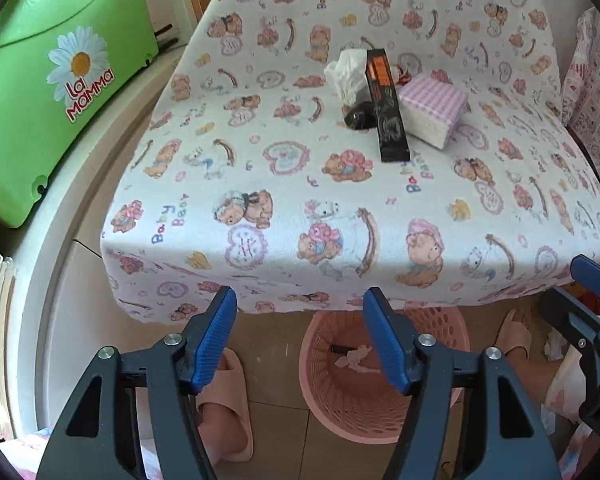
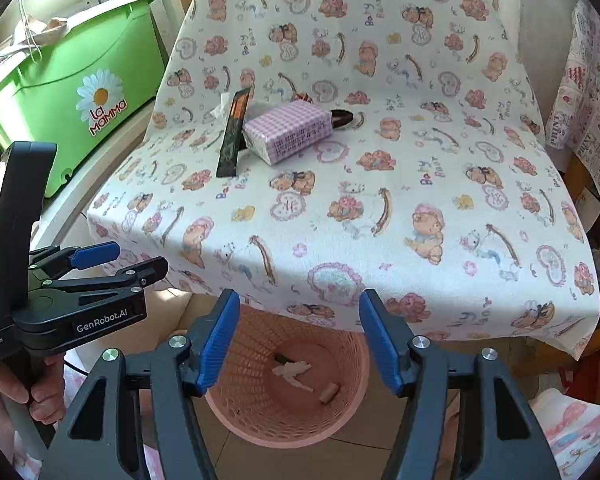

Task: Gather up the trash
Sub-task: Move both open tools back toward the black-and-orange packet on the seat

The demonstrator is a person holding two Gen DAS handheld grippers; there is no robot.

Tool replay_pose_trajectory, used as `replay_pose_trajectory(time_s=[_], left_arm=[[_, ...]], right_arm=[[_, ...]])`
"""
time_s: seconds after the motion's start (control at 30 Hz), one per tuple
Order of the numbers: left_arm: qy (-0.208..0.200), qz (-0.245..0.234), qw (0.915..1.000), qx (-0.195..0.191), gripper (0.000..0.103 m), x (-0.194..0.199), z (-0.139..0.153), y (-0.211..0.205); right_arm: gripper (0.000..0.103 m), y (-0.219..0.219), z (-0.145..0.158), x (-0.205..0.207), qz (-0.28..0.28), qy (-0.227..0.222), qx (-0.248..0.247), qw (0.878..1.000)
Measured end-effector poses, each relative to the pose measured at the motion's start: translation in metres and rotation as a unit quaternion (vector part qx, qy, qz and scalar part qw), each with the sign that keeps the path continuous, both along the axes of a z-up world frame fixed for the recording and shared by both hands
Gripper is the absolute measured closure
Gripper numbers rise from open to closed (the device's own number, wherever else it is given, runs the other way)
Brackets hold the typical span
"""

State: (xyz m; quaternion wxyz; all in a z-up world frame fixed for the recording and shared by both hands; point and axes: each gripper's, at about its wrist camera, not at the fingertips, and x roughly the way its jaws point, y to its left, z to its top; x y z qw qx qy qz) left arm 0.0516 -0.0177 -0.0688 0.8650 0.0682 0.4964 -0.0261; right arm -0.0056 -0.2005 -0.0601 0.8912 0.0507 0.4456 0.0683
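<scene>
From the left wrist, the left gripper (image 1: 300,336) is seen with jaws spread apart and nothing between them, held above the pink mesh wastebasket (image 1: 380,400) on the tiled floor. Crumpled paper (image 1: 354,358) is seen lying in the basket's bottom. On the bear-print tablecloth (image 1: 300,180), a crumpled white tissue (image 1: 346,74), a long black-and-orange box (image 1: 386,108), a dark rounded object (image 1: 358,118) and a pink-checked tissue pack (image 1: 432,108) are clustered together, touching. A green La Mamma bin (image 1: 60,80) is seen at left; pink slippers (image 1: 228,408) are worn on the floor.

From the right wrist, the right gripper (image 2: 298,340) is likewise released and empty, over the same basket (image 2: 292,400), where a paper scrap (image 2: 292,370) and a small tan piece (image 2: 328,393) lie. The left gripper (image 2: 116,260) is seen at left, held by a hand (image 2: 16,392).
</scene>
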Motion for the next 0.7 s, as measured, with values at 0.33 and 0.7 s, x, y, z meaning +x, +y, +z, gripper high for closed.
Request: replay_pose_trajectory(time_s=[0.33,0.7], left_arm=[[-0.05,0.007,0.9987,0.009,0.034,-0.008,0.02,0.006],[-0.068,-0.005,0.9975,0.014,0.027,-0.011,0.027,0.004]], right_arm=[[0.037,-0.007,0.019,0.001,-0.013,-0.028,0.006,1.0],[0.033,-0.026,0.041,0.001,-0.041,-0.067,-0.003,0.997]])
